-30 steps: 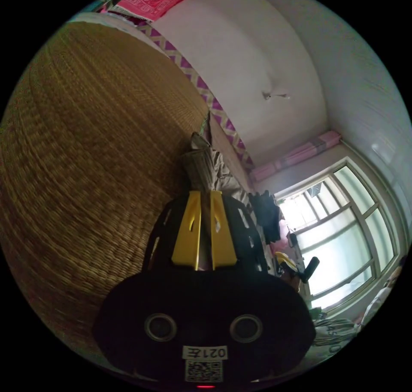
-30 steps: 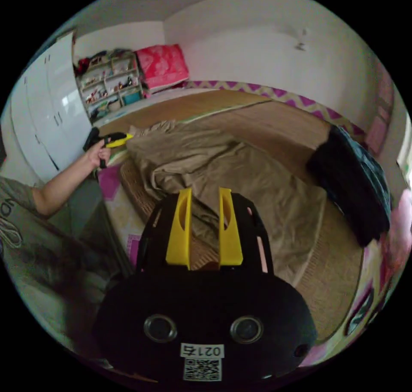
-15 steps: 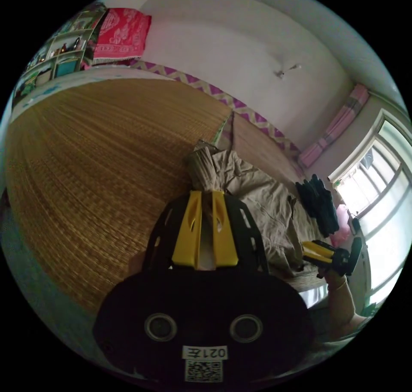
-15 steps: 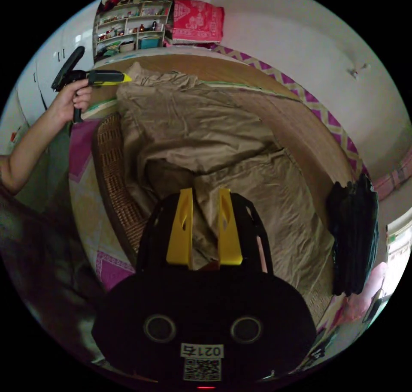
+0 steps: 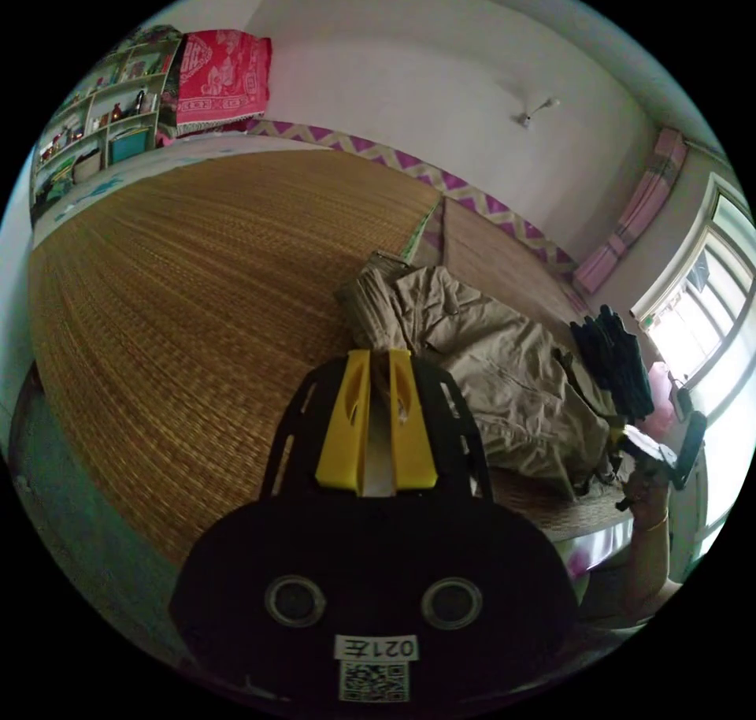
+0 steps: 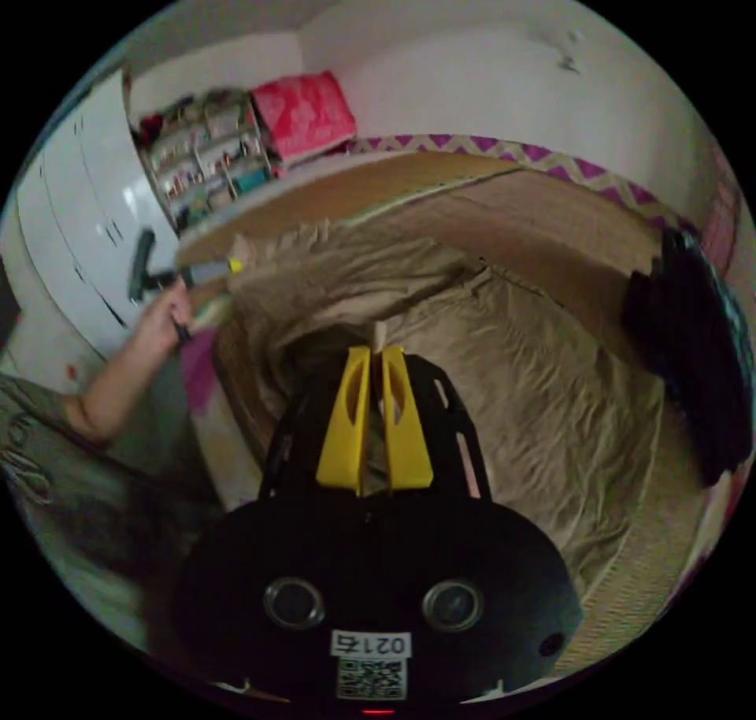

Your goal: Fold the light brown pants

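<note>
- The light brown pants (image 6: 504,373) are spread, rumpled, across a woven straw mat (image 5: 181,279) on a low bed-like platform, with a dark garment pile (image 6: 693,358) lying just beyond their far side.
- In the left gripper view, the left gripper (image 5: 376,358) is seen with its yellow jaws brought nearly together on a bunched end of the pants (image 5: 472,358); the cloth runs from between the jaw tips out over the mat. This grip has been held through the last second.
- In the right gripper view, the right gripper (image 6: 378,351) is now closed down to a narrow slit, and a small peak of tan cloth stands up between the jaw tips. Half a second ago these jaws were visibly further apart over the fabric, so a pinch has just been made.
- In the same view, the left gripper (image 6: 189,272) is seen in the person's hand (image 6: 161,318) at the pants' far corner, which appears lifted slightly off the mat.
- The whole of each view has shifted over the last second; that is taken as camera motion, not as a move of the room.
- With both ends now gripped, the garment is judged ready to be lifted and straightened, or one part carried over the other; no fold is yet made out, so the task is judged to be at an early stage.
</note>
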### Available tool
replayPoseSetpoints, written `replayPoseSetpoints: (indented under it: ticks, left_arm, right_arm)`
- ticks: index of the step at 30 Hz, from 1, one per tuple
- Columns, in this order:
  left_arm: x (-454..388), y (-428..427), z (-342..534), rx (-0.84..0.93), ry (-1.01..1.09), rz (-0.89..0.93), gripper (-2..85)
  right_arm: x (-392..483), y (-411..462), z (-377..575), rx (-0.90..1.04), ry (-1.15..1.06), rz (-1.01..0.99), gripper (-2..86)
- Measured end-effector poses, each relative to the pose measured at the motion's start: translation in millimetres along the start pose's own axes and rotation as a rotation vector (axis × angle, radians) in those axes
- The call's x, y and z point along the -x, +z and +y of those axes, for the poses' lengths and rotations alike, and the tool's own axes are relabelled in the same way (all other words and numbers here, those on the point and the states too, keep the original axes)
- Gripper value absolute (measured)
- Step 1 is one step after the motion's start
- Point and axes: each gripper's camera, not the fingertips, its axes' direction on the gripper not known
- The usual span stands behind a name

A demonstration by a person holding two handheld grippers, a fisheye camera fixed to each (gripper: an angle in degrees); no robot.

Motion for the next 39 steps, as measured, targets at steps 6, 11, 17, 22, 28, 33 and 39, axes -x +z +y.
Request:
replayPoseSetpoints:
  ticks: [6, 11, 17, 22, 28, 33, 39]
  left_arm:
    - [19.3, 7.1, -5.1, 0.02, -0.017, 0.01, 2.5]
    - [29.4, 10.4, -11.7, 0.031, -0.012, 0.025, 2.1]
    - [50.5, 13.6, -24.9, 0.032, -0.064, 0.112, 1.0]
    - [74.7, 12.6, -69.0, 0.035, -0.106, 0.182, 0.2]
    - [108.4, 21.0, -129.3, 0.064, -0.089, 0.142, 0.0]
    - [136.3, 26.5, -142.7, 0.059, -0.1, 0.102, 0.0]
    - [178.5, 21.6, -117.9, 0.013, -0.182, 0.219, 0.1]
  right_arm:
    - [-174.0, -166.5, 35.5, -0.308, 0.357, -0.227, -0.2]
    - [-304.3, -323.1, 126.3, -0.545, 0.589, -0.073, -0.2]
    - [-441.7, -397.7, 257.6, -0.606, 1.022, 0.023, 0.2]
    - [-484.2, -397.1, 284.6, -0.636, 1.127, -0.039, 0.3]
    - [-507.5, -378.1, 214.9, -0.492, 1.019, -0.046, 0.4]
    - [-497.8, -342.0, 152.4, -0.39, 0.907, -0.064, 0.5]
    - [-470.5, -325.9, 147.4, -0.285, 0.831, -0.006, 1.7]
